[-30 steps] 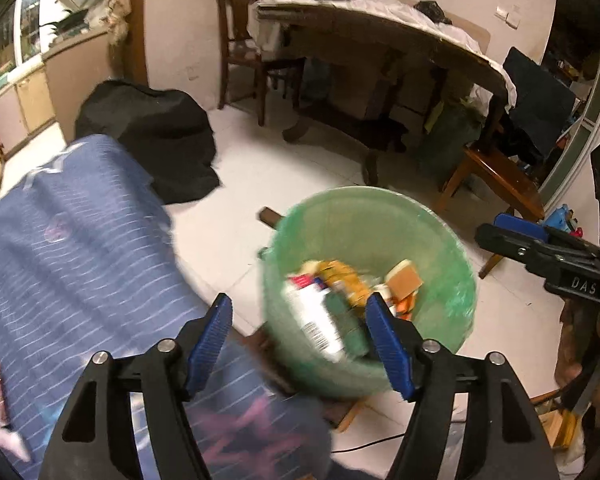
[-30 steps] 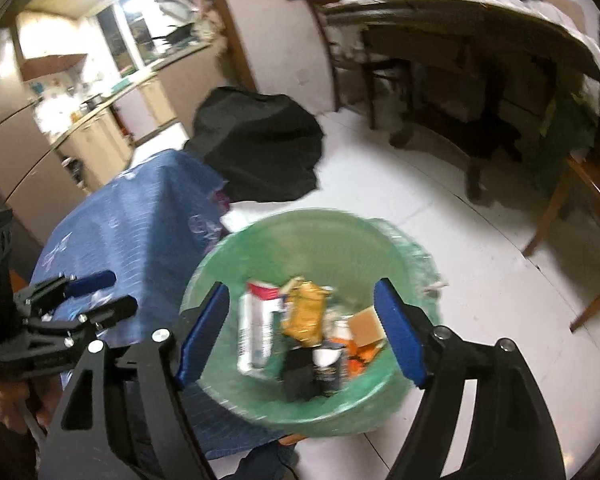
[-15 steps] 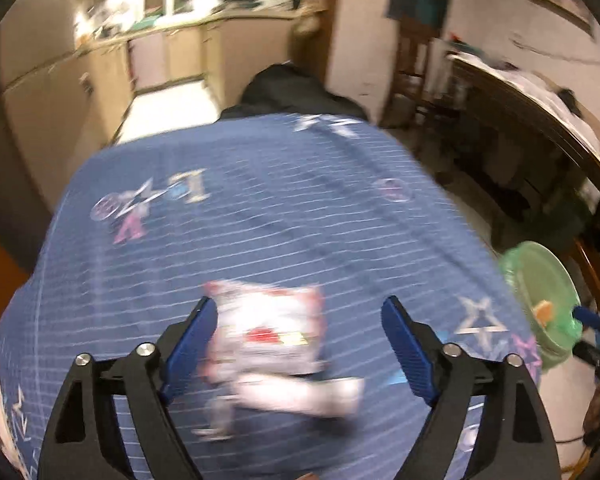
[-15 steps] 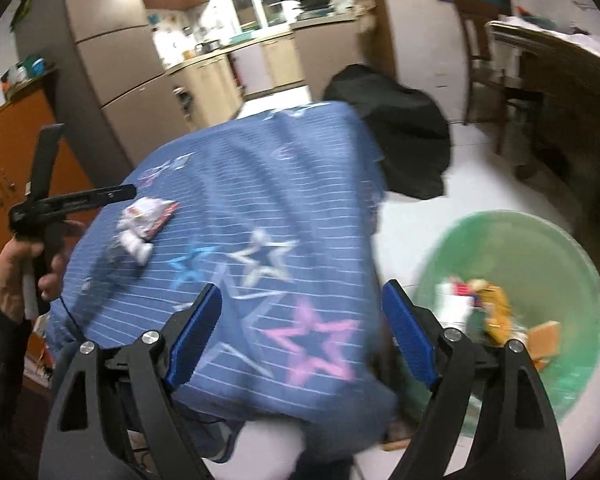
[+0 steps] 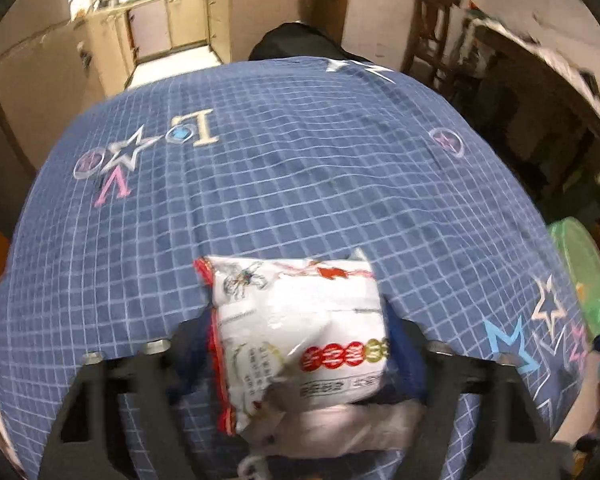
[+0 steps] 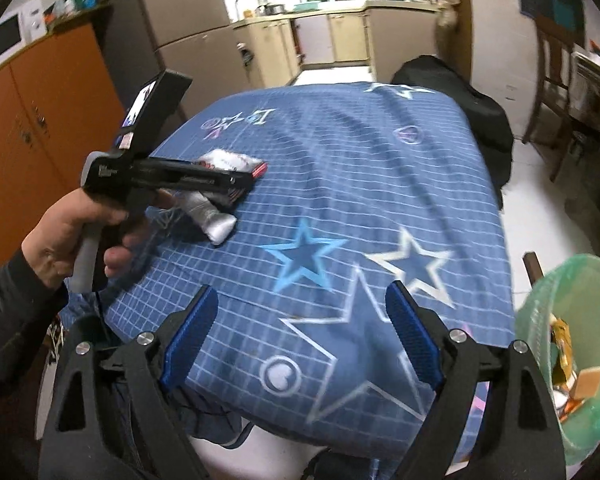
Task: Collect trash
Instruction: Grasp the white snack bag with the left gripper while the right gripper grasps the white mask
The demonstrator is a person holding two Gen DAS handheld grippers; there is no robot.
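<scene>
The snack wrapper (image 5: pixel 300 328) is lying on the blue cloth (image 5: pixel 300 184), sitting between the left gripper (image 5: pixel 300 344) fingers; whether they are pinching it I cannot tell. A silver packet (image 6: pixel 214 220) is lying just beside it. The right gripper (image 6: pixel 300 340) is hanging spread and empty near the green bin (image 6: pixel 560 320). The slick film risks slipping, or cloth getting pinched along.

the snack packet (image 5: pixel 296 336) is glossy crinkled plastic film, white with red print. under it the tablecloth (image 5: pixel 300 184) is soft matt blue cloth printed with a white grid and stars. the bin liner (image 6: pixel 548 320) is thin, translucent green plastic.
</scene>
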